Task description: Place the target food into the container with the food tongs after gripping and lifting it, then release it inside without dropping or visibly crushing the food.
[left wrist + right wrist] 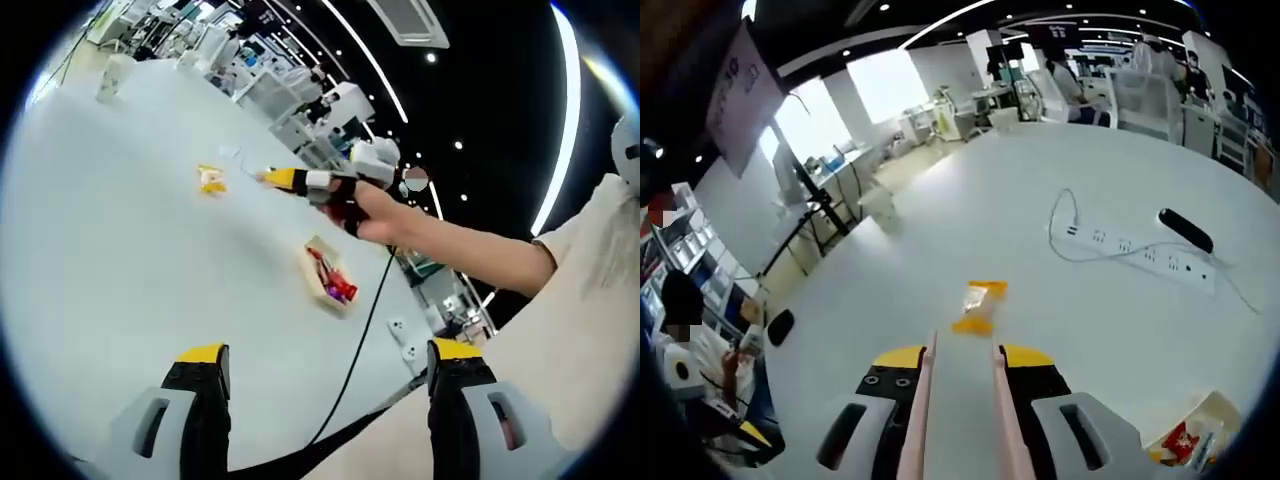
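Two pink tong arms [960, 400] are held slightly apart and empty in the right gripper, aimed at the yellow food [978, 306] lying on the worktop [940, 220] just ahead. Approach is judged underway; closing gently around it comes next. The container [330, 275] sits well apart.

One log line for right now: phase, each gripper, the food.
phase: approach | right gripper: shut on food tongs, tips short of yellow food | left gripper: open | container: apart from food

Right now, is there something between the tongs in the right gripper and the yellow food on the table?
Nothing visible. The tongs point straight at the yellow food, with bare white table between them. The power strip lies off to one side.
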Action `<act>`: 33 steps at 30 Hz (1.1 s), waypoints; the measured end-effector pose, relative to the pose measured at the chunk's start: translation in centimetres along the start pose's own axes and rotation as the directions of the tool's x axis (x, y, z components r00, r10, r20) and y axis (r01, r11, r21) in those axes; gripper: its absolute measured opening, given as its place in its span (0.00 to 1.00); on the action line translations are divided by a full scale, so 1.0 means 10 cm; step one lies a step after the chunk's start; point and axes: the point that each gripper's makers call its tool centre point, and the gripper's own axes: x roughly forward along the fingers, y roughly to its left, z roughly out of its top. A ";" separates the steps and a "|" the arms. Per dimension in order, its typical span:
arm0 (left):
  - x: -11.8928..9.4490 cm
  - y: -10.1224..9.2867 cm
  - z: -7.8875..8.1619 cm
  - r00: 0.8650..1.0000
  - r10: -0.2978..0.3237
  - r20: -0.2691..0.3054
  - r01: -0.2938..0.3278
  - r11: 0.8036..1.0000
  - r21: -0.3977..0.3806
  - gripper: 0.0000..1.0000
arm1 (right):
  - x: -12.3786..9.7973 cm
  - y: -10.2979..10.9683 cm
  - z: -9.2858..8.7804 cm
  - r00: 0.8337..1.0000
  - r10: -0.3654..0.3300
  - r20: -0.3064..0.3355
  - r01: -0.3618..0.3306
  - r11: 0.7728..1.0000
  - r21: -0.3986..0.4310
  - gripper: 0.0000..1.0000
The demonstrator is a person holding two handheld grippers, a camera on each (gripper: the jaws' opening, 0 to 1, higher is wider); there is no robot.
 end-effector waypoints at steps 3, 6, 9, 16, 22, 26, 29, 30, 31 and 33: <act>0.01 -0.04 0.08 1.000 0.023 0.015 -0.023 1.000 0.019 0.80 | 0.08 0.03 0.06 1.000 0.018 0.013 -0.018 1.000 -0.005 0.28; 0.00 -0.16 0.21 0.997 0.051 0.049 -0.053 0.998 0.034 0.80 | 0.14 0.00 0.14 0.999 0.030 0.025 -0.030 1.000 -0.002 0.28; -0.01 -0.23 0.29 0.995 0.073 0.073 -0.076 0.996 0.037 0.80 | 0.17 -0.05 0.20 0.998 0.043 0.039 -0.043 0.999 0.003 0.28; -0.03 -0.27 0.38 0.984 0.133 0.117 -0.139 0.989 0.043 0.79 | 0.29 -0.18 0.23 0.997 0.059 0.058 -0.061 0.998 0.023 0.28; -0.07 -0.21 0.37 0.972 0.176 0.153 -0.180 0.984 0.011 0.79 | 0.48 -0.29 0.23 0.998 0.047 0.041 -0.048 0.999 0.024 0.28; -0.08 -0.17 0.35 0.967 0.195 0.164 -0.196 0.981 -0.009 0.79 | 0.55 -0.26 0.21 0.999 0.043 0.032 -0.044 0.999 0.020 0.28; -0.08 -0.13 0.33 0.962 0.208 0.175 -0.206 0.978 -0.030 0.79 | 0.64 -0.27 0.19 0.999 0.033 0.019 -0.033 0.999 0.014 0.28; -0.08 -0.13 0.33 0.962 0.210 0.176 -0.207 0.978 -0.032 0.79 | 0.64 -0.28 0.19 0.999 0.032 0.017 -0.032 0.999 0.014 0.28; -0.07 -0.12 0.33 0.961 0.213 0.178 -0.210 0.977 -0.036 0.79 | 0.66 -0.29 0.19 1.000 0.029 0.013 -0.029 0.999 0.015 0.28; -0.06 -0.13 0.33 0.960 0.215 0.181 -0.211 0.977 -0.038 0.79 | 0.70 -0.29 0.20 0.999 0.031 0.008 -0.031 0.999 0.013 0.28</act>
